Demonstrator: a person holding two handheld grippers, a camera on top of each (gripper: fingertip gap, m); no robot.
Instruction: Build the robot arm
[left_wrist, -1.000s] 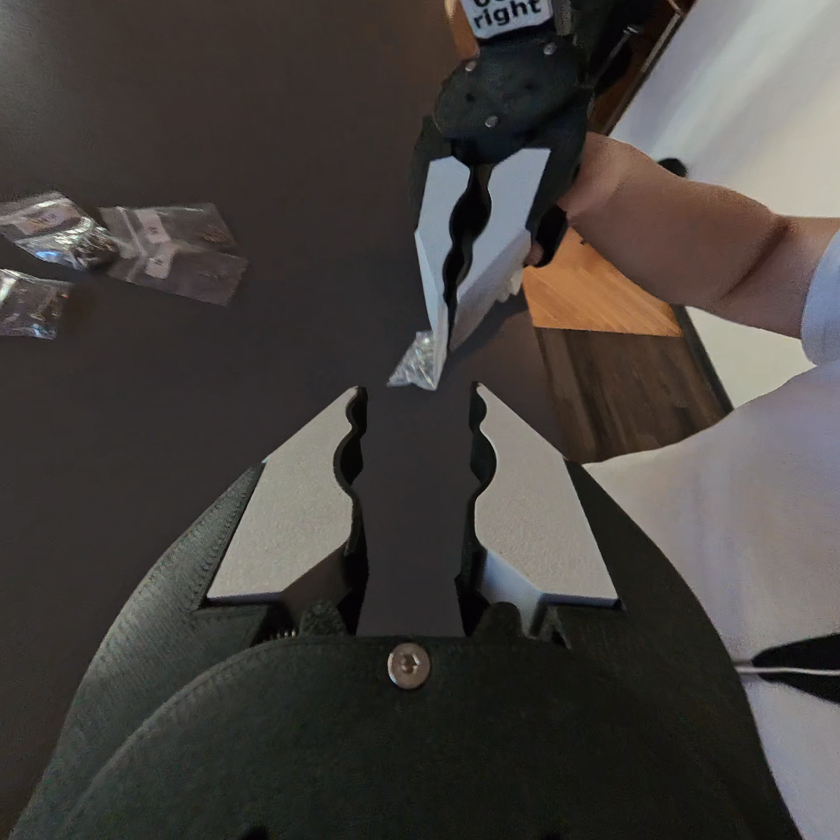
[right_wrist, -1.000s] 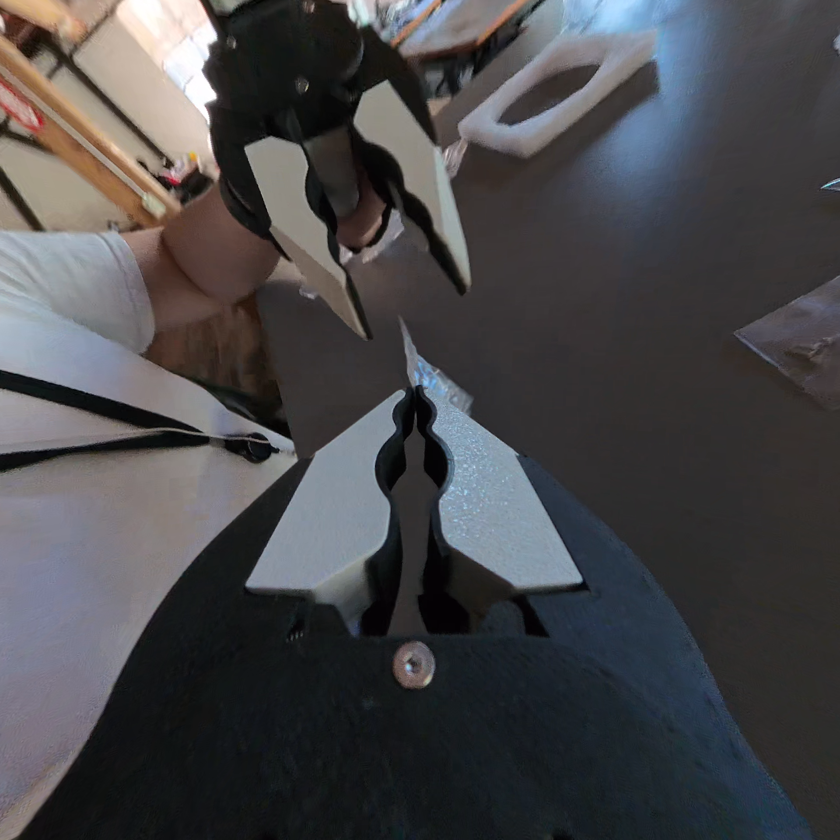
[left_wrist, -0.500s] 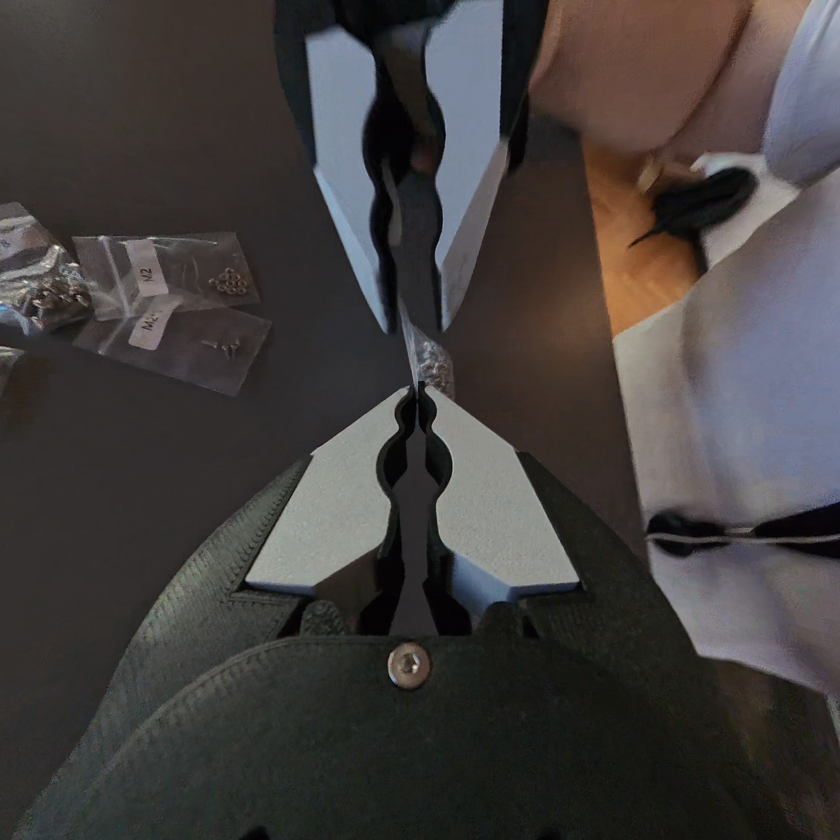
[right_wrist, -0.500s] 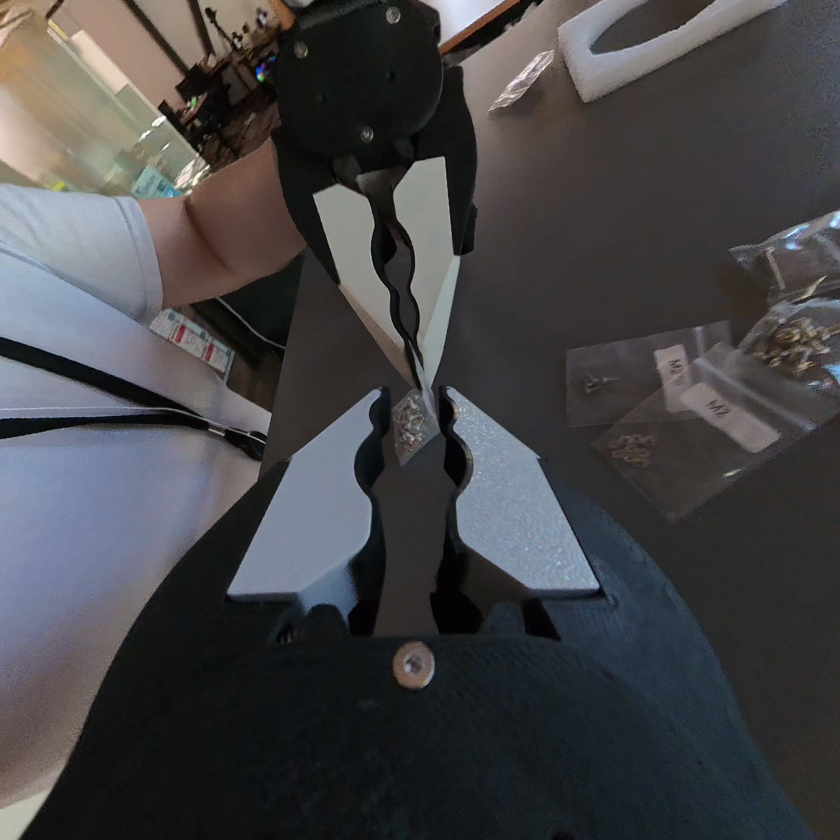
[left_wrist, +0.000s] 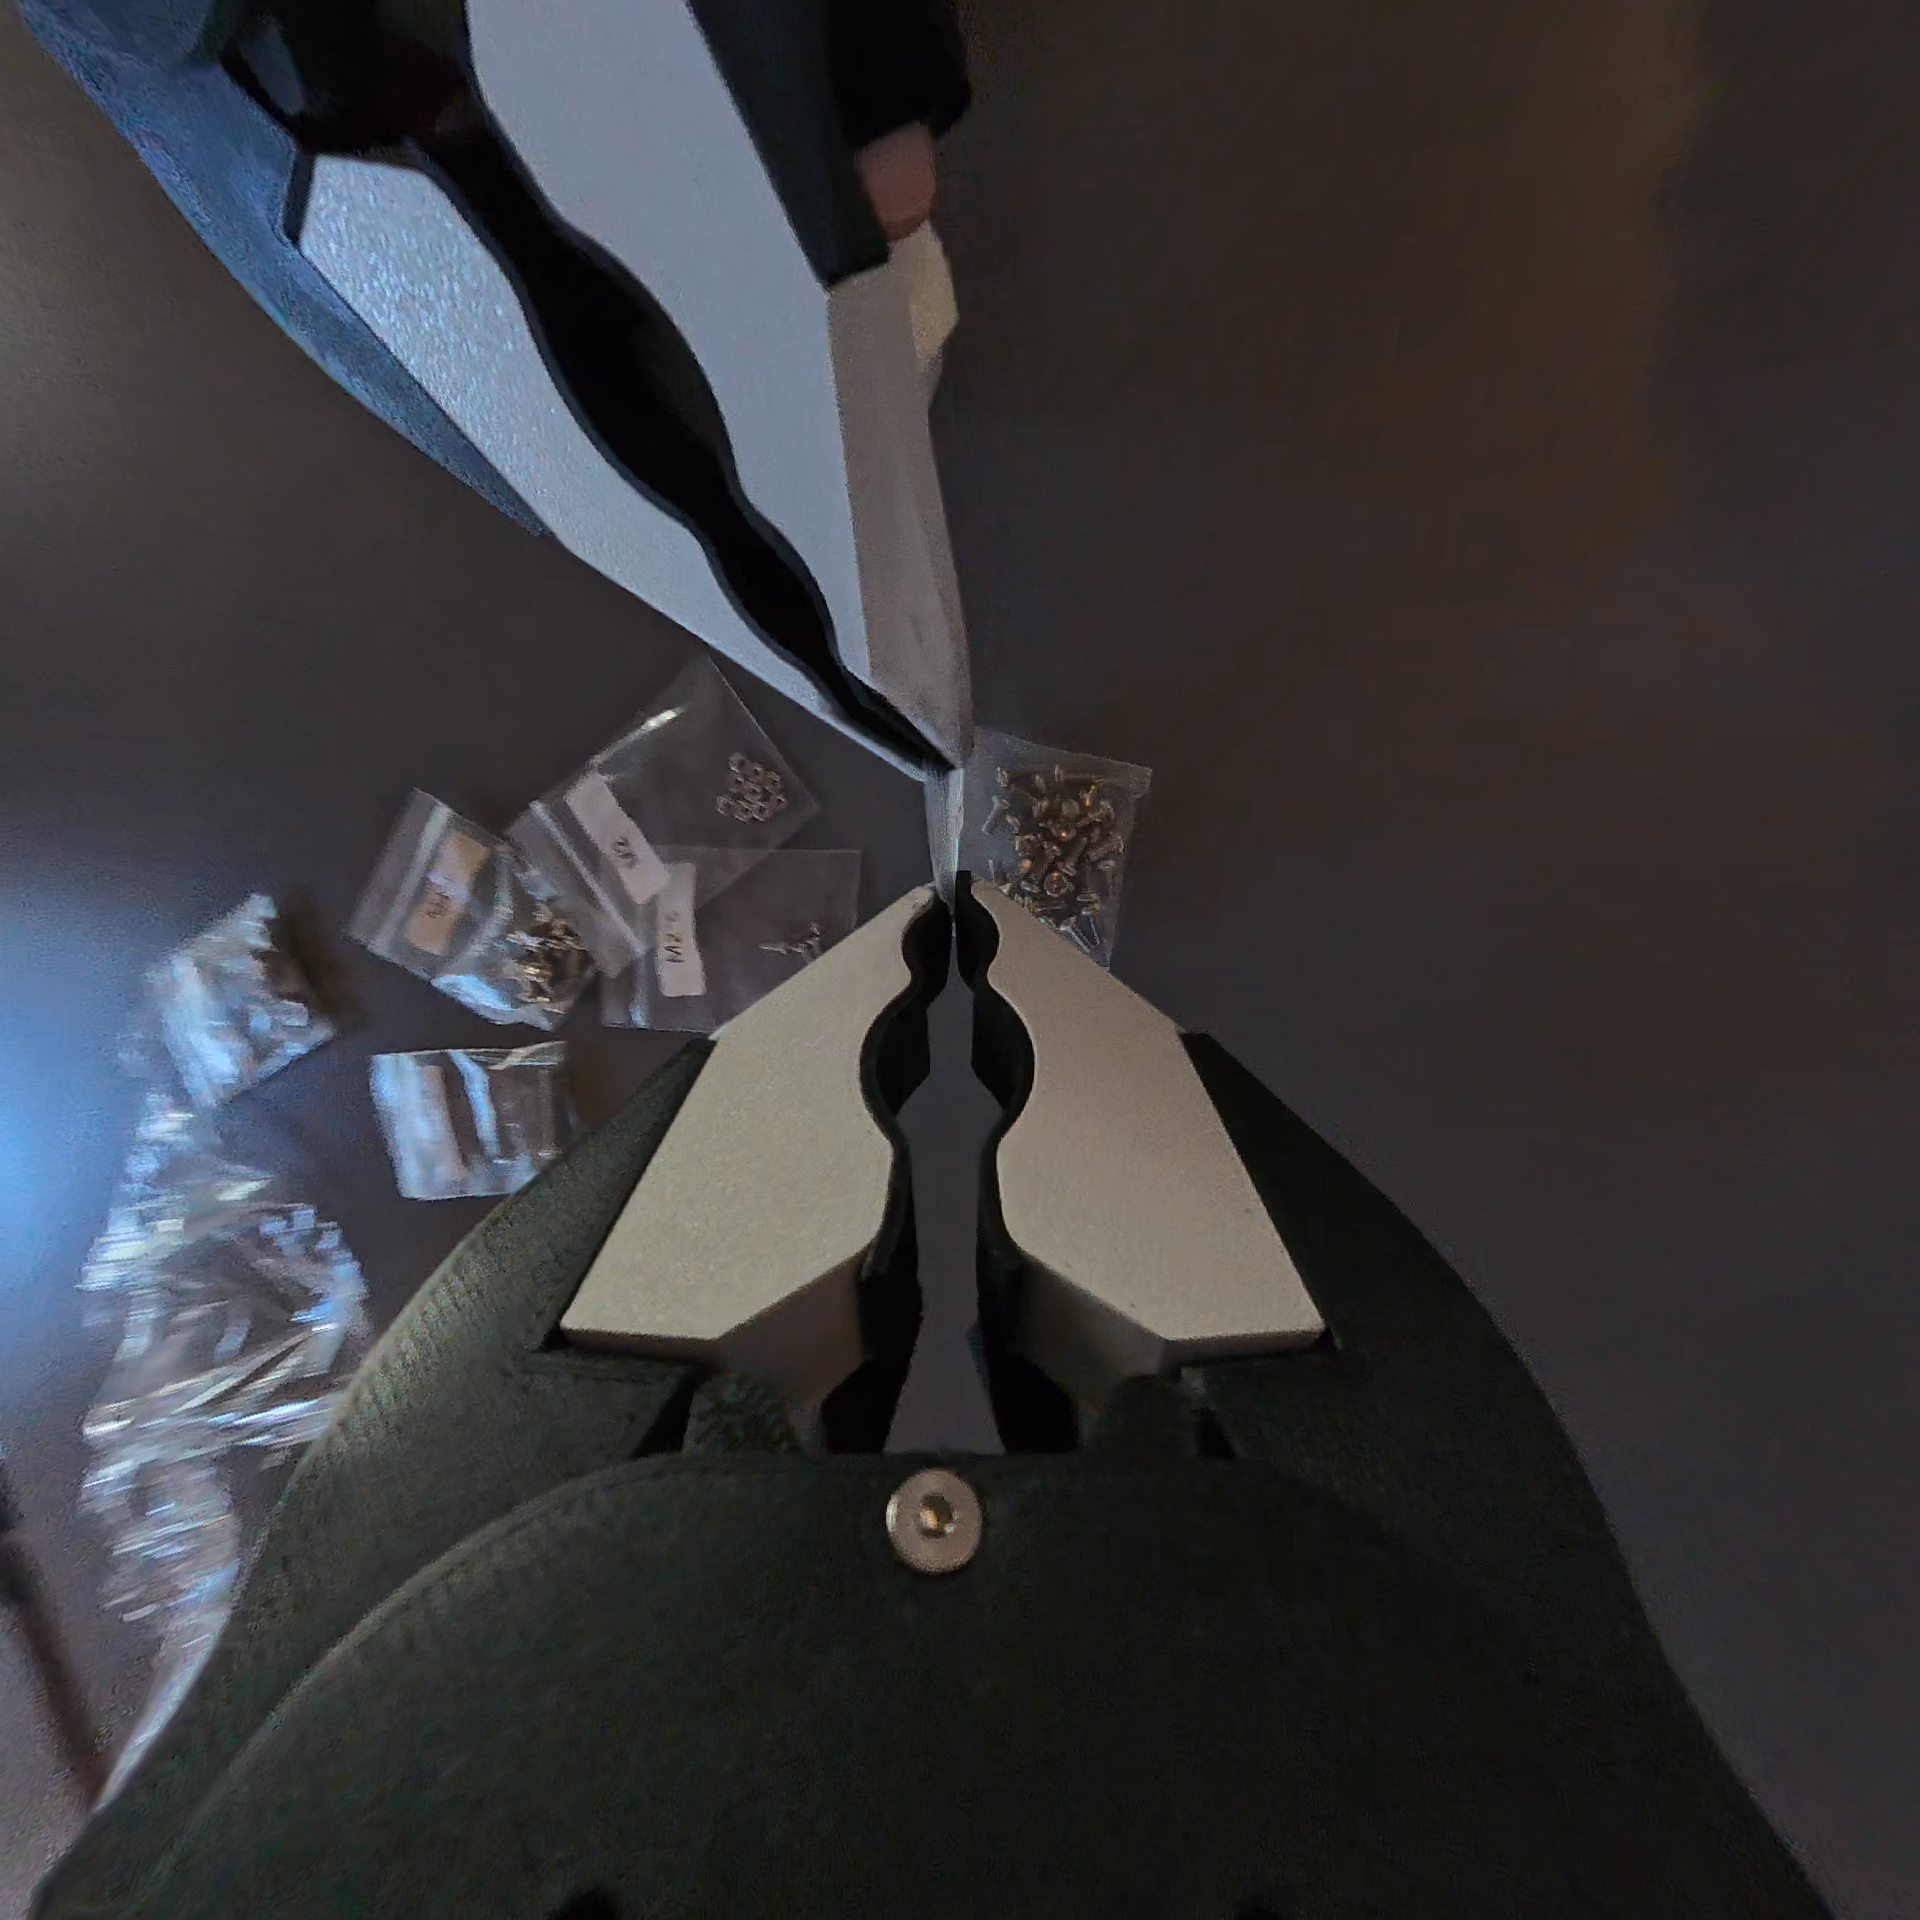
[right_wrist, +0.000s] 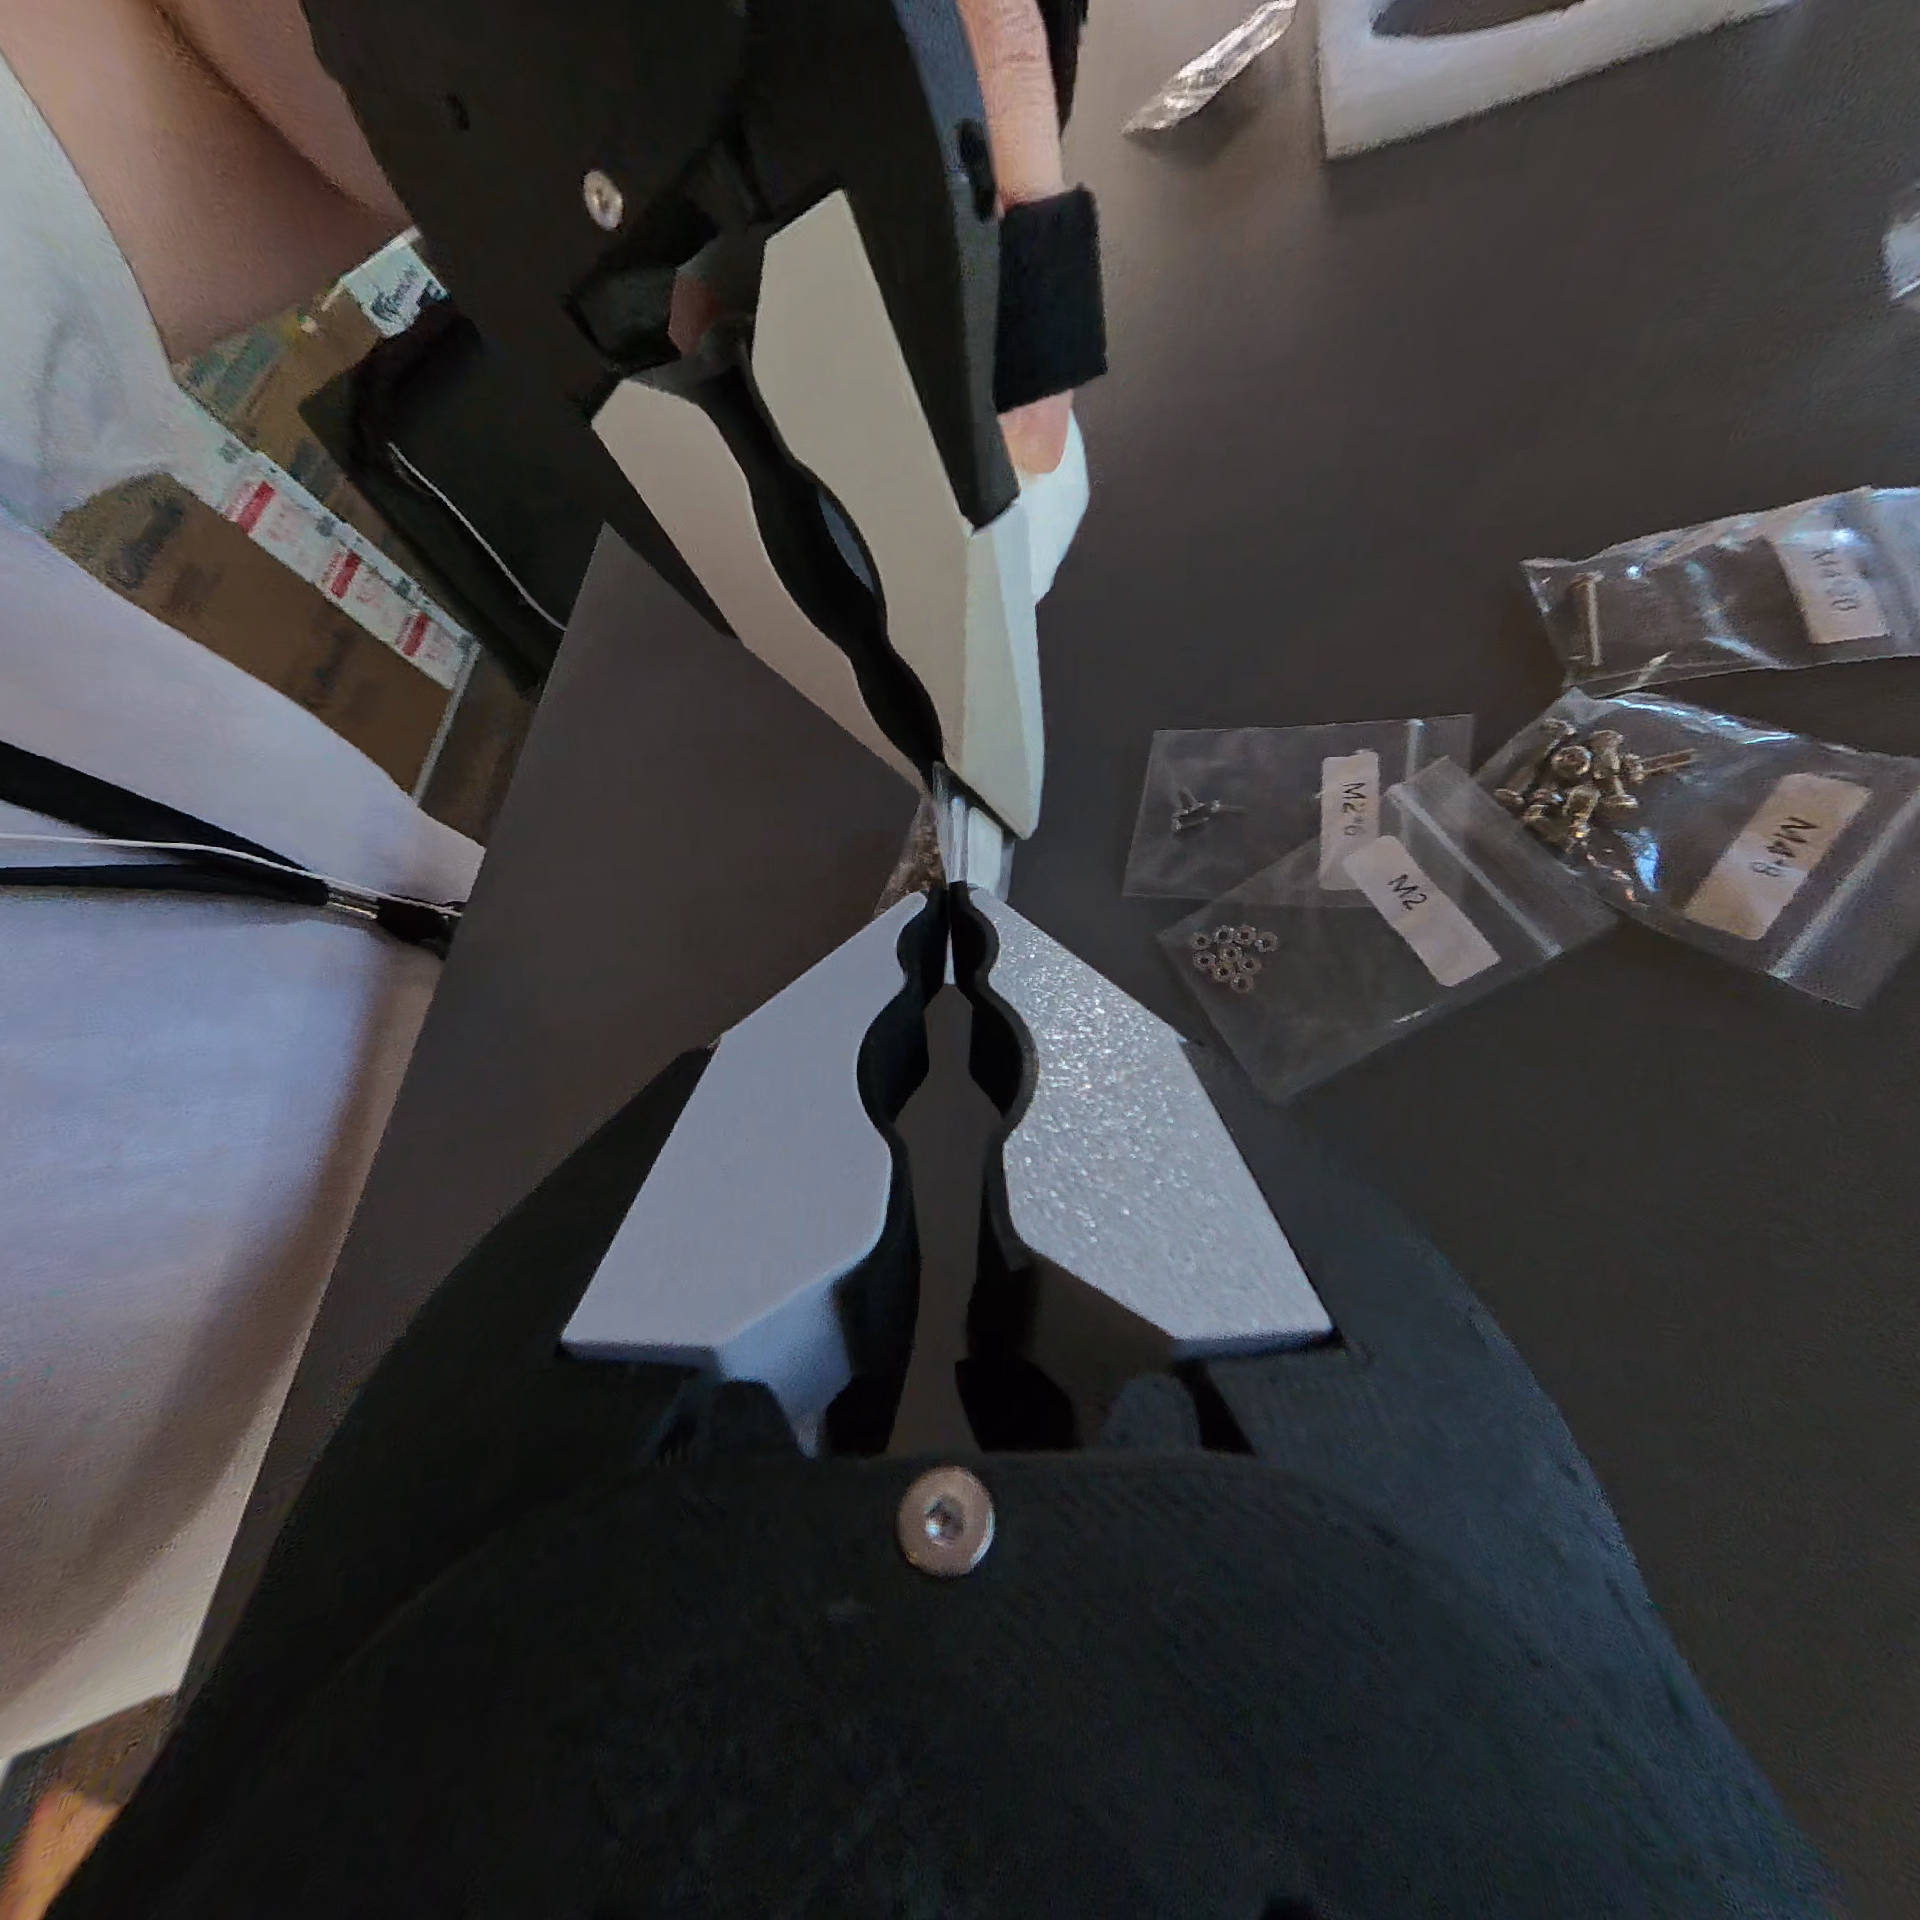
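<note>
A small clear zip bag of silver screws (left_wrist: 1060, 842) hangs above the dark table (left_wrist: 1507, 727). My left gripper (left_wrist: 951, 904) is shut on the bag's top strip from below. The right gripper (left_wrist: 940, 764) comes in from above and pinches the same strip. In the right wrist view my right gripper (right_wrist: 951, 909) is shut on that pale strip (right_wrist: 971, 847), and the left gripper (right_wrist: 977, 805) grips it just beyond, tip to tip. The screws (right_wrist: 912, 857) show only a little there, behind the tips.
Several other clear bags of screws and nuts lie on the table: a bag of nuts (right_wrist: 1382, 925), a bag of screws (right_wrist: 1714, 831) and another bag (right_wrist: 1714, 592). They also show at the left in the left wrist view (left_wrist: 717, 800). A white foam piece (right_wrist: 1507, 73) lies far back. A person's white shirt (right_wrist: 156, 1039) is at the left. The tips of both grippers are at nearly the same place.
The left gripper shut on the bag that the right one held. The right gripper opened, then shut on the strip again. Both moved closer together above the table.
</note>
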